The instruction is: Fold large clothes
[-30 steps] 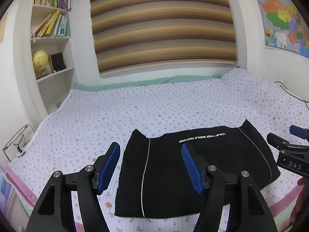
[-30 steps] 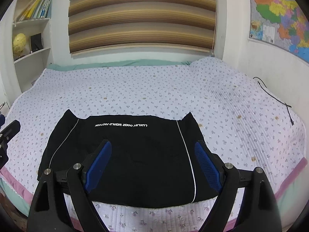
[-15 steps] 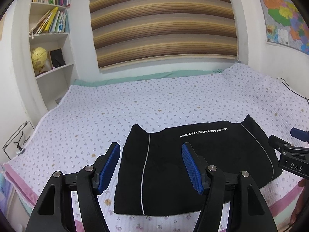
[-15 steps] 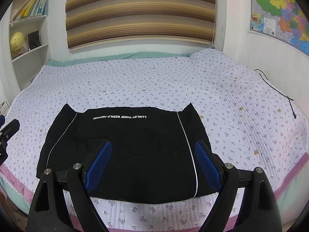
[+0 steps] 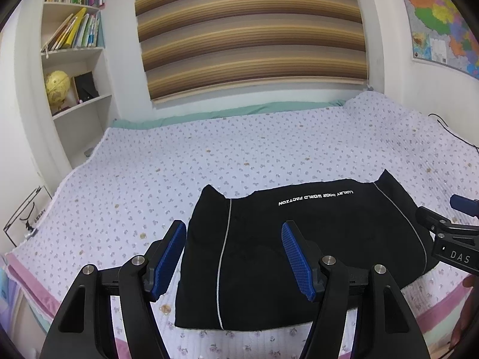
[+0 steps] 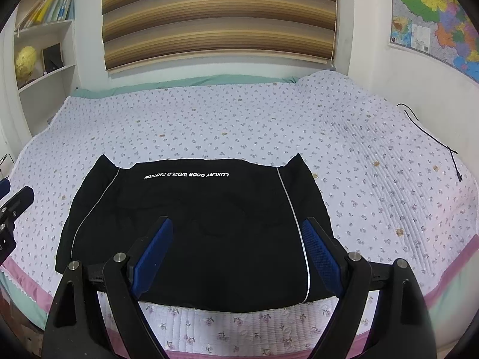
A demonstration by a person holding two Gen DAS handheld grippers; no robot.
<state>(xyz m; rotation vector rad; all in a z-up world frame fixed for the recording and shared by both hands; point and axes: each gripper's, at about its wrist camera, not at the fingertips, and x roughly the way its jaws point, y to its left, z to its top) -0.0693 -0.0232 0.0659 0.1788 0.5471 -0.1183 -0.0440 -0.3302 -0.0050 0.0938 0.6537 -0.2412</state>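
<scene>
The left gripper point(image 5: 233, 255) hangs in the air, tilted downward, its two blue-padded fingers point(image 5: 167, 257) spread apart with nothing pinched between them. The right gripper point(image 6: 236, 254) hangs the same way, tilted downward, its jaws spread wider and likewise gripping nothing. Each shows at the edge of the other's view, side by side and apart, neither touching anything.

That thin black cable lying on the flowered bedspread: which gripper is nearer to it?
Right. The right gripper hovers over the black garment's cable-side half; the left gripper hovers over its far edge. Thin black cable.
</scene>
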